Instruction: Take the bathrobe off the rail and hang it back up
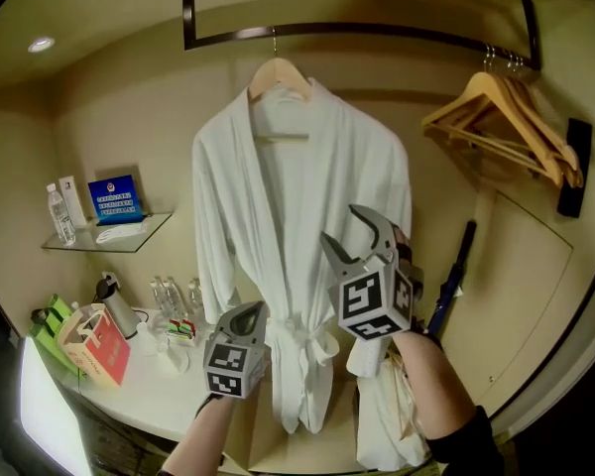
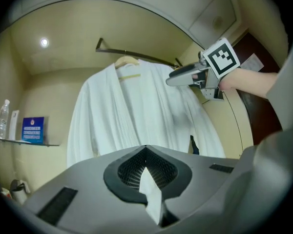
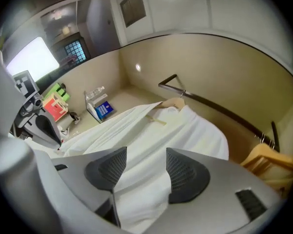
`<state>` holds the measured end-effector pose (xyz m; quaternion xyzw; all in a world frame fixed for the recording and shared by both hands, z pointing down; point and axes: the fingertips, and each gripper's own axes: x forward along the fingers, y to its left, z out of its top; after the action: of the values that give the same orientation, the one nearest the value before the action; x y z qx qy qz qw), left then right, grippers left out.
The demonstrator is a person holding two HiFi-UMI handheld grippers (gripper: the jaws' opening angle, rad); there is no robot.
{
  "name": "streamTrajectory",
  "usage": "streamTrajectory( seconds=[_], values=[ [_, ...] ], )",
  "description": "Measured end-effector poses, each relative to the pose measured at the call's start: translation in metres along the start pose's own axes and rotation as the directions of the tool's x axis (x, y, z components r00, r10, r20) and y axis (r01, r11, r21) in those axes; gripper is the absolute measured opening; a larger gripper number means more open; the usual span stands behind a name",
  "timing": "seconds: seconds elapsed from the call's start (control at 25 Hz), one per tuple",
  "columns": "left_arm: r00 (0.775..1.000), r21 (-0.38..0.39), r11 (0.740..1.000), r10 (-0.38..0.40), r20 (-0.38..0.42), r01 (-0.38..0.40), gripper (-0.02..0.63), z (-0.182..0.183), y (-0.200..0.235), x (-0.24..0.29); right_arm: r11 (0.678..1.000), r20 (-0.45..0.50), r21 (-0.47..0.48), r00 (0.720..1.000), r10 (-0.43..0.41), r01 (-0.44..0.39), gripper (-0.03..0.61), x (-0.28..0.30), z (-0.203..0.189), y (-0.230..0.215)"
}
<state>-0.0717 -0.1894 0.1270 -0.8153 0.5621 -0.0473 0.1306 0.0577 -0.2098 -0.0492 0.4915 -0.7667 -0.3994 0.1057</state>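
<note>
Closet rail [image 1: 377,30] holds bathrobe [image 1: 297,216]; bare hangers [image 1: 506,122] beside, counter [image 1: 159,390] below.

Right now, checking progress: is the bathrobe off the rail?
No, the bathrobe hangs on its wooden hanger, hooked over the rail.

Beige walls [image 1: 129,117] close in a small alcove, lit by a recessed ceiling spotlight [image 1: 41,44]. A glass shelf [image 1: 151,226] on the left wall carries a water bottle [image 1: 60,214] and a blue sign [image 1: 115,198]. Below it a white counter [image 1: 151,395] holds a kettle [image 1: 114,305], small bottles [image 1: 174,296] and a red paper bag [image 1: 99,345]. A dark umbrella [image 1: 454,276] stands against the right wall. A bright panel [image 1: 45,410] glows at the lower left.
</note>
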Motion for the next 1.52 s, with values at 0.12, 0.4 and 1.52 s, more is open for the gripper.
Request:
streamTrajectory(
  seconds=[0.12, 0.4, 1.52],
  values=[
    [1.000, 0.019, 1.000, 0.007, 0.026, -0.008, 0.003, 0.023, -0.002, 0.023, 0.996, 0.061, -0.069, 0.997, -0.048, 0.053, 0.281, 0.020, 0.034, -0.033],
    [0.995, 0.065, 0.998, 0.008, 0.102, -0.015, 0.003, 0.080, 0.018, 0.056, 0.973, 0.113, -0.177, 0.985, -0.133, 0.151, 0.296, 0.062, 0.095, -0.083],
    [0.899, 0.098, 0.984, -0.177, 0.401, 0.150, 0.003, 0.203, 0.084, 0.136, 0.854, -0.015, -0.443, 0.951, -0.310, 0.272, 0.221, 0.210, 0.146, -0.157]
  ],
)
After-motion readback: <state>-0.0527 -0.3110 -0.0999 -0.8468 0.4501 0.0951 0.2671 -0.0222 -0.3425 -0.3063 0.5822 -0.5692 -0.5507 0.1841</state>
